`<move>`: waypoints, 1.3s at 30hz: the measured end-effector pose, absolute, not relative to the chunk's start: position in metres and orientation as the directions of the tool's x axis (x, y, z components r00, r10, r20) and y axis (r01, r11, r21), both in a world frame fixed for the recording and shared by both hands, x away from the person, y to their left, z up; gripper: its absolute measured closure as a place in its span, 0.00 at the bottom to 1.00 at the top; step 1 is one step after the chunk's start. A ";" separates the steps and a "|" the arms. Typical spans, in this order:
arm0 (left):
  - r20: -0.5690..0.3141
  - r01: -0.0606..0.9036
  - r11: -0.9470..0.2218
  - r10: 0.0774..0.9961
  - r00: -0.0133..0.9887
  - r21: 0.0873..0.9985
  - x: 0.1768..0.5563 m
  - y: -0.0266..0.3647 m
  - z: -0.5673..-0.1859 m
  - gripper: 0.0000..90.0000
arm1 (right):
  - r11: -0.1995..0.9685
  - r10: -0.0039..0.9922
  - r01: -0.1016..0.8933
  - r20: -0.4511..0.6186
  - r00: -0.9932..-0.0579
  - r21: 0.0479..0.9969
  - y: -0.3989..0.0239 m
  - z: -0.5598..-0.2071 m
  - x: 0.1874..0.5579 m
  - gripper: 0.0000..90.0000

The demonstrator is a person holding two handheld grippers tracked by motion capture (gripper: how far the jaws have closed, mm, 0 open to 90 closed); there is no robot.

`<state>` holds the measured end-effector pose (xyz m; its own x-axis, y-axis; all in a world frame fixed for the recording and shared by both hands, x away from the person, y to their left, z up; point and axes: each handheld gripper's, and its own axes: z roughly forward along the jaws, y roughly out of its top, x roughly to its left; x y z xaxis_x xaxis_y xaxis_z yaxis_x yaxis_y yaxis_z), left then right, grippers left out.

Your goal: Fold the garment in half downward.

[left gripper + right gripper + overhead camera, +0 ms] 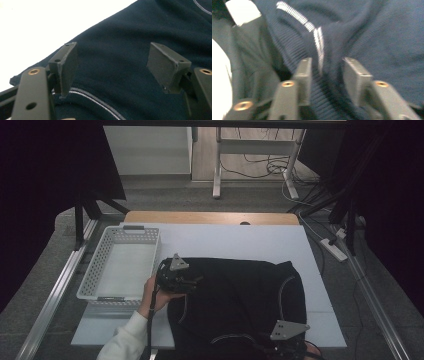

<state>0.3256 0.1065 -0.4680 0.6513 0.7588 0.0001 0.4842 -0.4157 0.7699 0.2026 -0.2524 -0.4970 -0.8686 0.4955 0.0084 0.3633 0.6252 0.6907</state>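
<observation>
The right gripper (325, 75) has its jaws partly closed around a raised fold of the dark navy garment (240, 295), a white-striped ribbed trim running between them, though whether they pinch it firmly I cannot tell; the left gripper (112, 67) stands wide open just above the cloth near its left edge, gripping nothing. The likely trouble: the right jaws may hold only a thin ridge of knit, so a pull could let it slip free; and with the left side unheld, the garment could drag or bunch rather than lift flat. The garment lies spread over the near middle of a white board (240, 240) on a wooden table (210, 217); a white perforated basket (122, 265) sits at the left; beyond, grey floor, cables (260, 167) and desk legs (217, 165) between dark curtains.
</observation>
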 end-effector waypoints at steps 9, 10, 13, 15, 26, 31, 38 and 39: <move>0.002 0.483 -0.409 0.764 0.645 0.774 0.326 0.107 -0.466 0.28 | 0.516 0.617 0.394 -0.011 -0.787 0.760 -0.286 -0.475 0.220 0.47; 0.003 0.482 -0.410 0.764 0.646 0.774 0.325 0.107 -0.466 0.28 | 0.513 0.634 0.401 -0.021 -0.773 0.759 -0.290 -0.475 0.223 0.47; 0.006 0.481 -0.413 0.763 0.646 0.773 0.325 0.106 -0.466 0.28 | 0.502 0.687 0.432 -0.042 -0.726 0.749 -0.302 -0.481 0.236 0.47; 0.008 0.480 -0.417 0.761 0.649 0.772 0.325 0.106 -0.466 0.28 | 0.486 0.724 0.465 -0.044 -0.688 0.740 -0.309 -0.486 0.244 0.48; 0.014 0.480 -0.424 0.761 0.649 0.768 0.326 0.104 -0.468 0.27 | 0.474 0.772 0.561 -0.014 -0.636 0.678 -0.312 -0.507 0.280 0.55; 0.018 0.479 -0.427 0.761 0.649 0.767 0.325 0.103 -0.468 0.27 | 0.497 0.742 0.565 0.014 -0.670 0.659 -0.306 -0.508 0.283 0.83; 0.018 0.478 -0.425 0.761 0.648 0.768 0.325 0.105 -0.467 0.27 | 0.515 0.745 0.548 -0.029 -0.666 0.660 -0.314 -0.501 0.264 0.92; 0.019 0.478 -0.425 0.762 0.647 0.768 0.325 0.105 -0.467 0.27 | 0.512 0.748 0.551 -0.027 -0.663 0.659 -0.316 -0.500 0.259 0.93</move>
<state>0.3253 0.1049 -0.4671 0.6474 0.7619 0.0186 0.4782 -0.4251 0.7685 0.2594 -0.3162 -0.5004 -0.6633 0.7479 -0.0270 0.5509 0.5123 0.6588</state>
